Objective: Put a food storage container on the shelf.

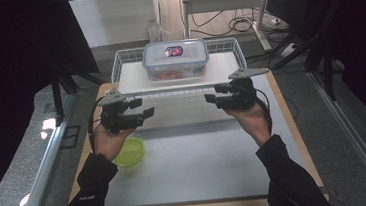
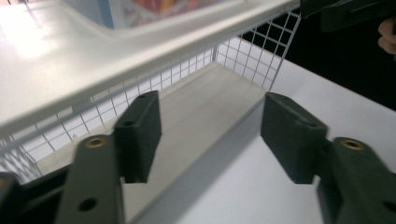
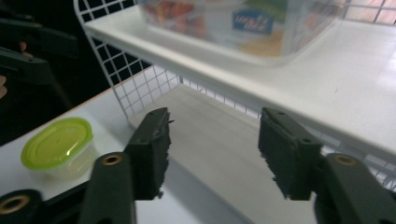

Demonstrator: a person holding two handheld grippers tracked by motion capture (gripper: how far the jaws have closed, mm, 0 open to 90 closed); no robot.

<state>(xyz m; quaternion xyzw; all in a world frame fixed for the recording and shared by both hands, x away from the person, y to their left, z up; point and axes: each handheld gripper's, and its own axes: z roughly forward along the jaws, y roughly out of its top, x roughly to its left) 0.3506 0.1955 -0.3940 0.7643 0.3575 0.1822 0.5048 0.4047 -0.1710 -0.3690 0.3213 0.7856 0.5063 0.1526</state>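
Note:
A clear food box with a blue-rimmed lid (image 1: 175, 58) stands on the top shelf of a white wire rack (image 1: 128, 77) at the table's far side; its blurred side (image 3: 243, 23) shows in the right gripper view. My left gripper (image 1: 146, 112) hovers open in front of the rack's left end, jaws empty (image 2: 210, 137). My right gripper (image 1: 212, 99) hovers open before the rack's right end, nothing between its jaws (image 3: 212, 149). Both point inward at the shelf's front edge. A small round tub with a green lid (image 1: 129, 153) sits on the table under my left wrist.
The white shelf board (image 2: 93, 60) overhangs a lower level of the rack (image 3: 210, 135). The grey table mat (image 1: 201, 156) stretches out between my forearms. Metal rails (image 1: 41, 170) run along the table's sides, and dark curtains hang at left and right.

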